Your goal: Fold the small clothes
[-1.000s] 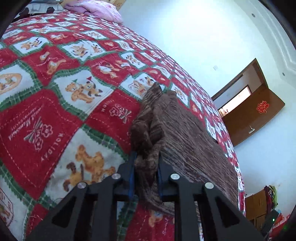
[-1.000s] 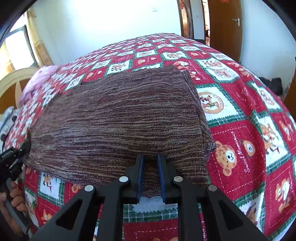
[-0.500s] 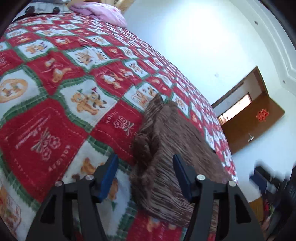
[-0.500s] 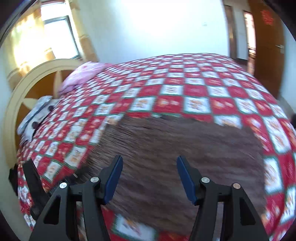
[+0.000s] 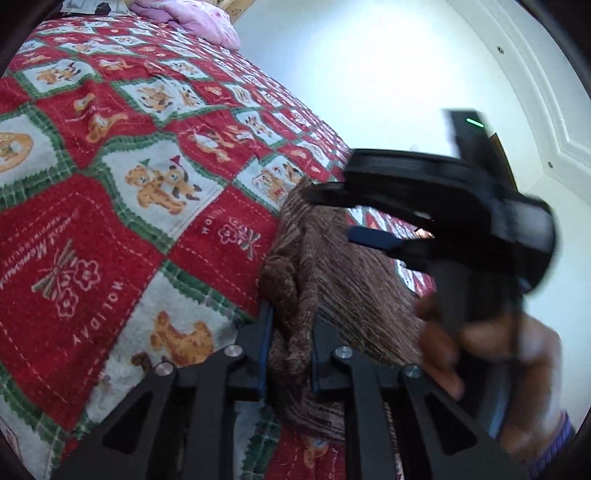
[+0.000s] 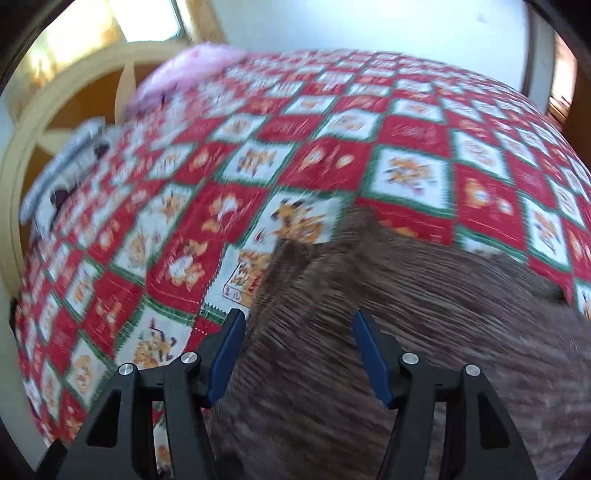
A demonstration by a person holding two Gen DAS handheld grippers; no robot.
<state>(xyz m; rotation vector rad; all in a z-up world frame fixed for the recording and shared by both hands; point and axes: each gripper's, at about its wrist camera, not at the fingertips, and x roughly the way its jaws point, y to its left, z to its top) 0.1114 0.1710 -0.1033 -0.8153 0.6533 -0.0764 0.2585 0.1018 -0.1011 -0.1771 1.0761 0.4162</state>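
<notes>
Knitwear [image 5: 332, 266], brown and ribbed, lies on the quilt [image 5: 110, 221] of the bed. Left tool [image 5: 290, 332] points shallowly down, its jaws closing on the bunched edge of the knitwear between them. Right tool [image 6: 297, 354] tips steeply down over the cloth, jaws apart and gripping nothing; from the left view a hand [image 5: 480, 332] carries it just right of the left tool.

A bedroom in a home.
A bed [image 6: 417, 133] under a red holiday quilt [image 5: 110, 229] spreads ahead of the right claw [image 6: 297, 354]; far beyond it lie a pink pillow [image 6: 184, 70], a curved cream headboard [image 6: 66, 107] and a sunlit window [image 6: 110, 26].
</notes>
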